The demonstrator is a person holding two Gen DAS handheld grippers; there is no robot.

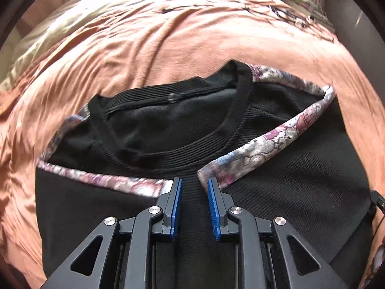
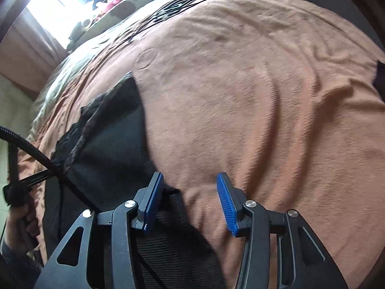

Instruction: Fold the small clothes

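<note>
Where the salmon-pink bedspread point(image 1: 168, 48) lies rumpled across the bed, one black top point(image 1: 173, 120) rests flat on it, neckline turned away from me: ribbed knit at the chest, a finer mesh over the folded-in side panels, a plain black band round the neck. Two floral strips in mauve, grey and blue edge those panels, running from the shoulders and converging toward the middle of the chest, one either side. My left gripper point(image 1: 193, 185) hangs over that meeting point, its two blue-padded fingers parted with only the ribbed cloth showing between them, nothing held. My right gripper point(image 2: 190, 180) stands likewise parted and empty at the garment's edge, one finger over the black fabric point(image 2: 113, 130), the other over bare bedspread point(image 2: 264, 96). In the right wrist view, one black cable point(image 2: 36, 154) crosses the left margin. Count: one garment, two floral strips, one bedspread, two grippers, one cable.
</note>
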